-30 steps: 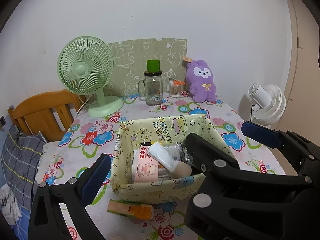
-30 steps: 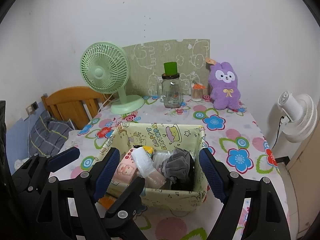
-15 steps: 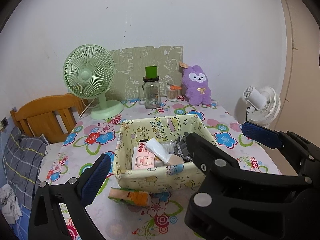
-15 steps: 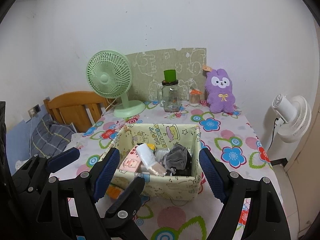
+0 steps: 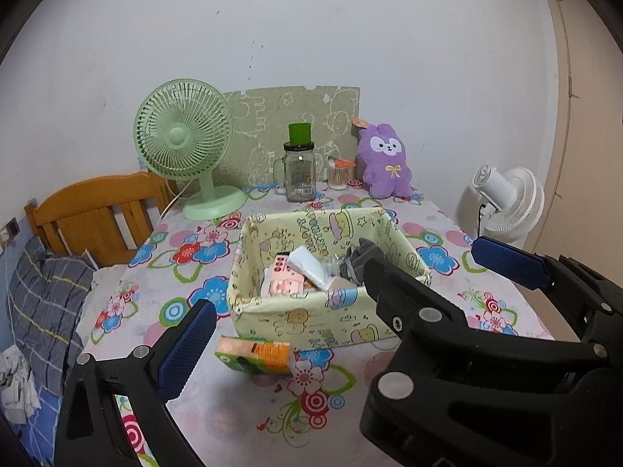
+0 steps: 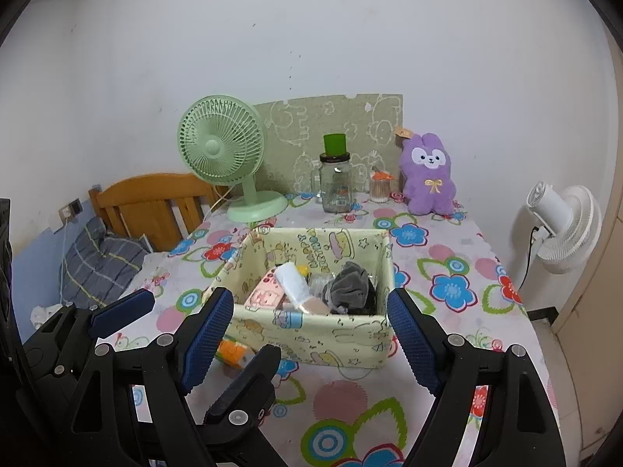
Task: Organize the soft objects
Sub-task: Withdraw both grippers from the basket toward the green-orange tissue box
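A pale yellow cartoon-print fabric basket (image 5: 331,319) (image 6: 311,330) stands mid-table. It holds a grey cloth (image 6: 348,286), a pink pack (image 6: 264,295) and a white roll (image 6: 292,284). An orange and green packet (image 5: 257,354) (image 6: 231,350) lies on the cloth against the basket's front left corner. A purple plush rabbit (image 5: 385,167) (image 6: 428,175) sits against the back wall. My right gripper (image 6: 309,294) hangs open and empty short of the basket. My left gripper (image 5: 311,307) is beside it, open and empty. Its right finger is hidden in its own view behind the right gripper.
At the back stand a green desk fan (image 5: 183,144), a glass jar with a green lid (image 5: 300,175) and a small cotton-swab jar (image 5: 337,173). A white fan (image 5: 510,198) stands beyond the table's right edge. A wooden headboard (image 5: 97,210) and plaid bedding (image 5: 43,299) lie left.
Both grippers have drawn back from the basket, which looks smaller now, with more flowered tablecloth showing in front. Their jaws stay the same width and nothing was taken.
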Motion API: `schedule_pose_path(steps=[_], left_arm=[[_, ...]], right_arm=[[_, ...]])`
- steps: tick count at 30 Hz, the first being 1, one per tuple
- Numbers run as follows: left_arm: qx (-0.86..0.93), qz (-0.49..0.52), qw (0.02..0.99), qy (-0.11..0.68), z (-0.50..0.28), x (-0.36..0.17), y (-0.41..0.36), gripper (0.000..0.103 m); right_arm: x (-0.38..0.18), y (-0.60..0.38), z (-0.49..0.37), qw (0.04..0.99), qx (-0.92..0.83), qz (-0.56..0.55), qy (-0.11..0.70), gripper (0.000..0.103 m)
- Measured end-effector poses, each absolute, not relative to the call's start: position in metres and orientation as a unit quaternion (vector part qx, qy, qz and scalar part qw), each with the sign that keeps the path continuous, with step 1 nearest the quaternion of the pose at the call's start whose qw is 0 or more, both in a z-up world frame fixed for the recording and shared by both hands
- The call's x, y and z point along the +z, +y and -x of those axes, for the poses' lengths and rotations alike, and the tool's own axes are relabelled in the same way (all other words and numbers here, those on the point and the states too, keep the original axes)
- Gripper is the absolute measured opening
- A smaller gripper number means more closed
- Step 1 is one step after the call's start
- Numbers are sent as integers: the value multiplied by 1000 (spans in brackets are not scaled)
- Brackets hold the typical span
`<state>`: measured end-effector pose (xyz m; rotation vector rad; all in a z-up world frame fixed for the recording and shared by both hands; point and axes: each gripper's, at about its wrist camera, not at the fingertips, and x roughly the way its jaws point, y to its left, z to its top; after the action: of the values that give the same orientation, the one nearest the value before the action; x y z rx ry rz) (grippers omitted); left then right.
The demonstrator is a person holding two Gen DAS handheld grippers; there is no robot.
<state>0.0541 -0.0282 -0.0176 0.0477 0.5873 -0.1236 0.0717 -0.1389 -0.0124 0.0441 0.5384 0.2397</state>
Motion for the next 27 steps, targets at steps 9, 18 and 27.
schedule_pose_path(steps=[9,18,27], left_arm=[[-55,-20,952,299,-48,-36,-22,101],[-52,-17,946,321,-50,-61,-14,101],[-40,-20,937,346,-57,-86,-7,101]], right_arm=[[-32,-133,-68,951,129,-26,281,82],[-57,-123,-70,943,134,-25,304,79],[-85,-114,-80,930,147,-30,334,76]])
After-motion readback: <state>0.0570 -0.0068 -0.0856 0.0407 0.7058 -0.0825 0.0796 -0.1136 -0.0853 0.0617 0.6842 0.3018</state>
